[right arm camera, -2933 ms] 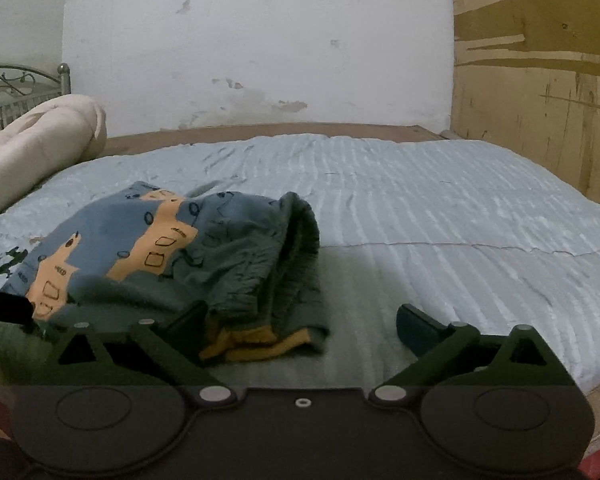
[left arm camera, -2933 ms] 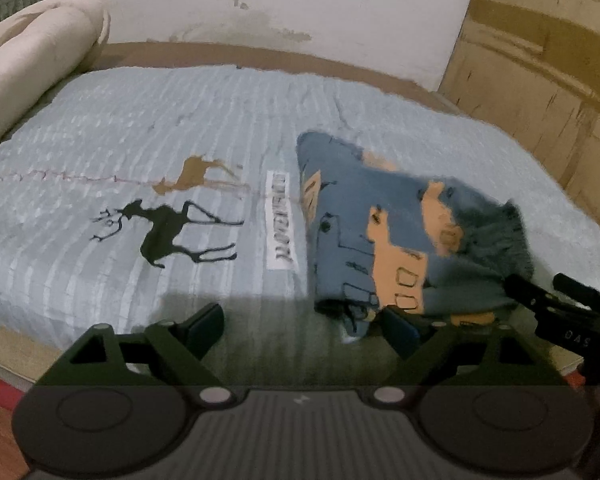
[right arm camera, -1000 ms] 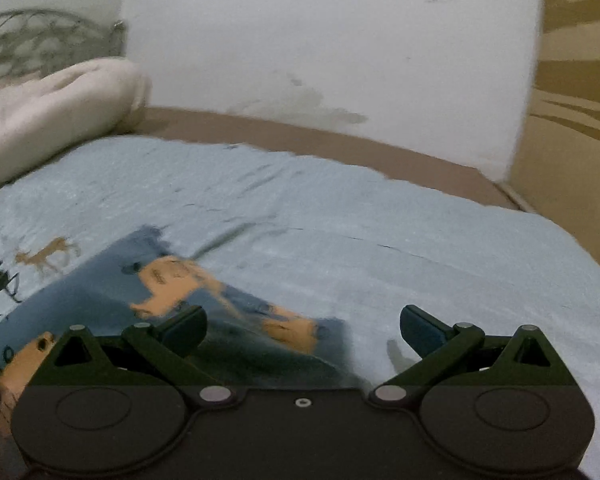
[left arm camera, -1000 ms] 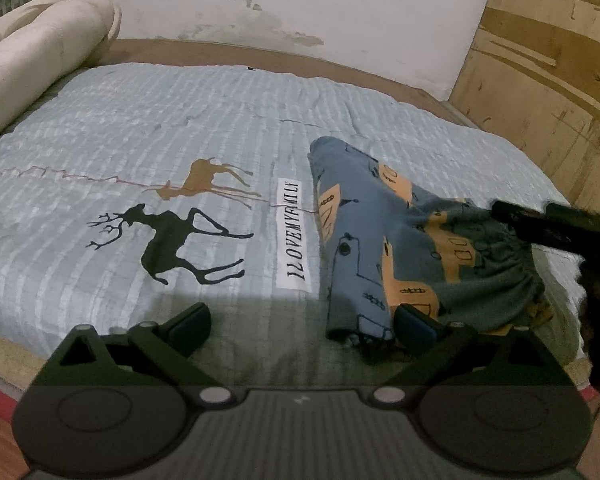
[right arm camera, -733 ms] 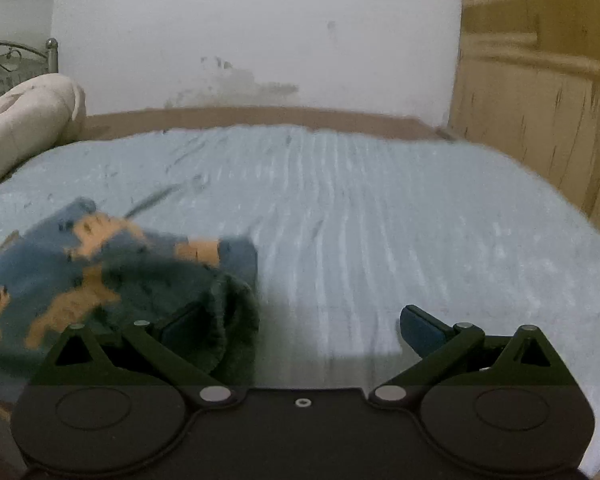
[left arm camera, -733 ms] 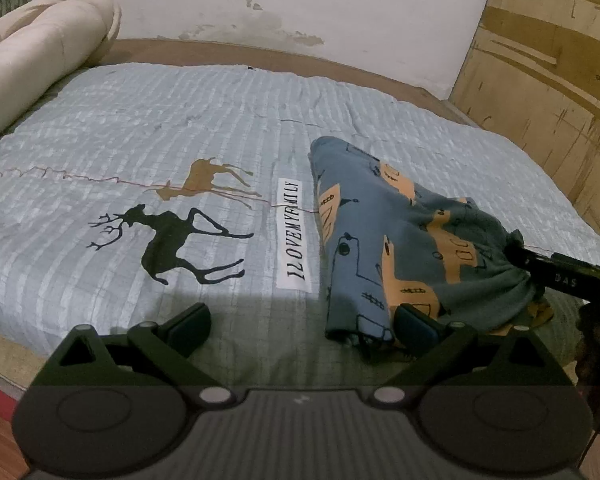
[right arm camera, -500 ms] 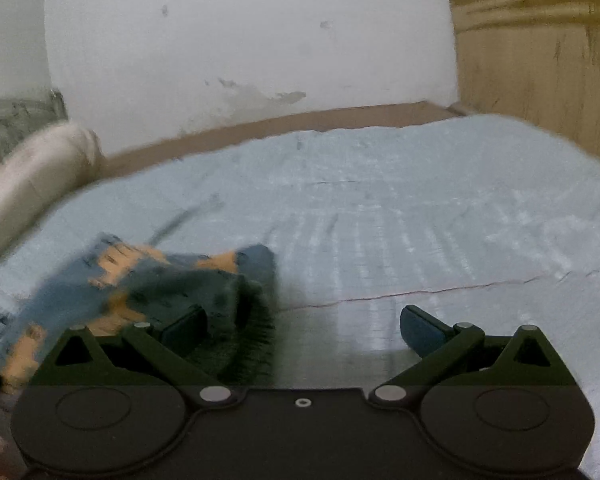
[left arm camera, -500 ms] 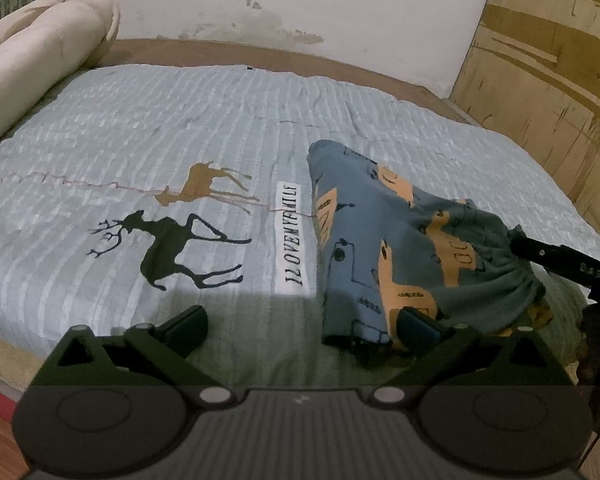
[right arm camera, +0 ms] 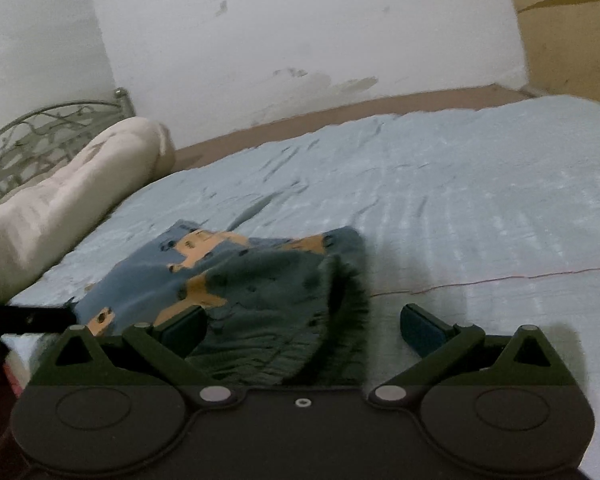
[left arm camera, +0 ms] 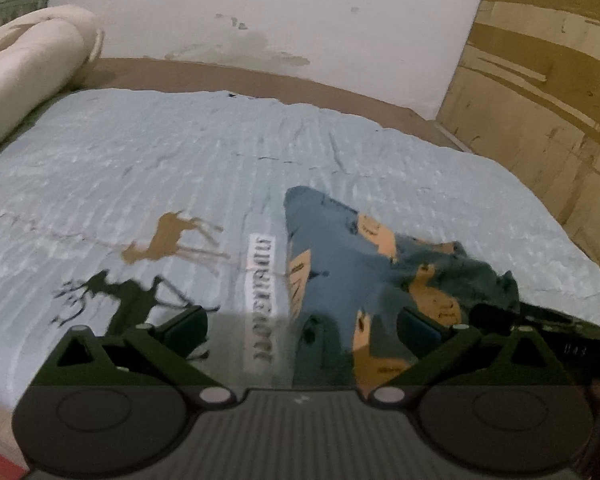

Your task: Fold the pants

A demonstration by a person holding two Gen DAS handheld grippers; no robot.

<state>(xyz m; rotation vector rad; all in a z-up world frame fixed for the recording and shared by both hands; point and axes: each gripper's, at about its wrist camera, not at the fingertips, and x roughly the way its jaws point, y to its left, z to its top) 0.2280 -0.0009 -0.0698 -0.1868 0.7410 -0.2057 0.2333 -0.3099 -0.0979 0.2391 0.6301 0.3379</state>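
Observation:
The pants (left arm camera: 340, 276) are blue-grey with orange vehicle prints and a dark green waistband. They lie folded in a compact heap near the front edge of the bed. In the right wrist view the pants (right arm camera: 260, 300) show the gathered waistband nearest the camera. My left gripper (left arm camera: 302, 326) is open, low over the near end of the heap, its right finger over the fabric. My right gripper (right arm camera: 302, 326) is open at the waistband end, holding nothing. It shows as a dark bar in the left wrist view (left arm camera: 556, 328).
The bed has a light blue striped quilt (left arm camera: 160, 168) with deer prints (left arm camera: 168, 236) and a white label. A rolled cream blanket (right arm camera: 60, 200) lies along the left side by a metal headboard (right arm camera: 40, 136). A wooden panel (left arm camera: 540, 100) stands at the right.
The pants were smoothed and stay folded in place. My right gripper left the waistband, swung about and came back low at the heap's right end. My left gripper moved slightly closer.

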